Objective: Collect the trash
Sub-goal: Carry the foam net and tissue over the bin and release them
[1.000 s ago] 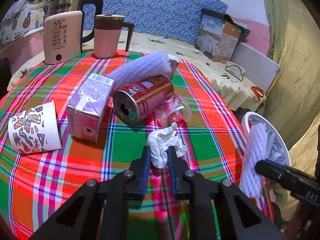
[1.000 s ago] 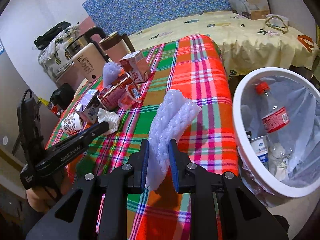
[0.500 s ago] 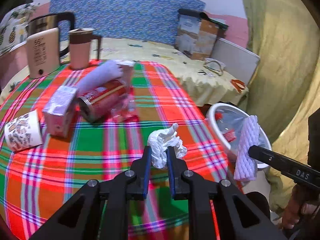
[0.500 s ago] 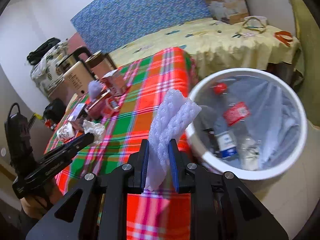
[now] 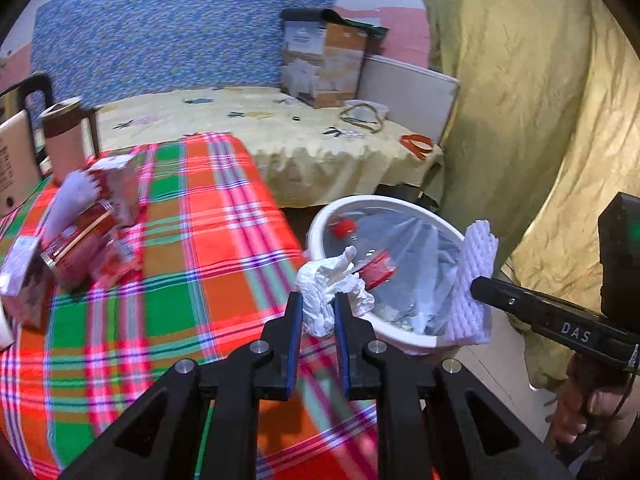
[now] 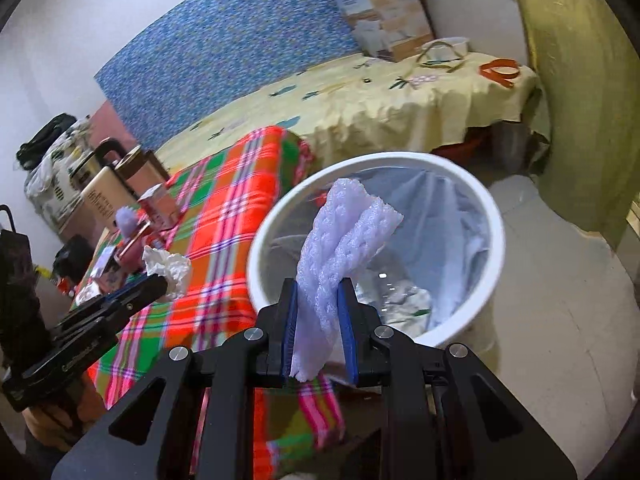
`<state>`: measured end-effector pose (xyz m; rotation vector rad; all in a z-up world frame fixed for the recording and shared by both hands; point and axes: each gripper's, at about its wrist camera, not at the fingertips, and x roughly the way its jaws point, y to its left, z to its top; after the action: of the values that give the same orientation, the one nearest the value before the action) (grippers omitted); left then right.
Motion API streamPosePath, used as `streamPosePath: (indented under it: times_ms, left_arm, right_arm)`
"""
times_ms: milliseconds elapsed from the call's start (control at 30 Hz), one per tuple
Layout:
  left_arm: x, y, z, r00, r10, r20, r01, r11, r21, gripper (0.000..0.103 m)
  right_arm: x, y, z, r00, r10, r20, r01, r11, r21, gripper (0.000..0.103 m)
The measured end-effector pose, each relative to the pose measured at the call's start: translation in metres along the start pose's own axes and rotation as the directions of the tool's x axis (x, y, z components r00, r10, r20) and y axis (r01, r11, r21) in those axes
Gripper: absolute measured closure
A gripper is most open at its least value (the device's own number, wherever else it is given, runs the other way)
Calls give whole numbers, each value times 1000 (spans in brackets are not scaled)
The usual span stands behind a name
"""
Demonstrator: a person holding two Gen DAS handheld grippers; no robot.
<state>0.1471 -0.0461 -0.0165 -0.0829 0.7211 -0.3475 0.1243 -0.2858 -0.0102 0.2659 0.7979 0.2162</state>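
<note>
I had the crumpled white tissue (image 5: 328,296) pinched between the blue pads of my left gripper (image 5: 316,316), low in the centre of the left wrist frame, hanging over the near edge of the plaid tablecloth (image 5: 208,264) just beside the rim of the white waste bin (image 5: 320,220). In my right gripper (image 6: 318,320) I held the white foam fruit net (image 6: 340,248), clamped at its lower part with the rest standing up and leaning to the right, in front of the bin's (image 6: 494,216) open mouth in the middle of the right wrist frame. The bin was lined with a clear bag, and a plastic bottle with a red cap and red label (image 5: 376,268) lay inside it.

From the left camera the foam net (image 5: 474,280) and the right gripper's black body (image 5: 560,320) showed at the right edge, with the person's hand (image 5: 588,404) on the grip below. From the right camera the tissue (image 6: 168,268) and left gripper (image 6: 158,286) sat at the left.

At the left of the left frame, blurred, lay a red can (image 5: 76,240), a small carton (image 5: 20,276) and another foam net (image 5: 72,200). Above them stood a pink jug (image 5: 64,140). Behind the table was a yellow bedcover (image 5: 280,128) carrying a cardboard box (image 5: 324,64), against a blue patterned backboard (image 5: 160,40).
</note>
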Motion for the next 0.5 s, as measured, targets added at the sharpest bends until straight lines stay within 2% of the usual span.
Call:
streamPosePath:
  times_ms: [500]
  left_arm:
    - [43,-47,8,995,-79,-61,83,994,70,86]
  right_arm:
    - [7,-28,5,998,-58,-18,59,998,32,77]
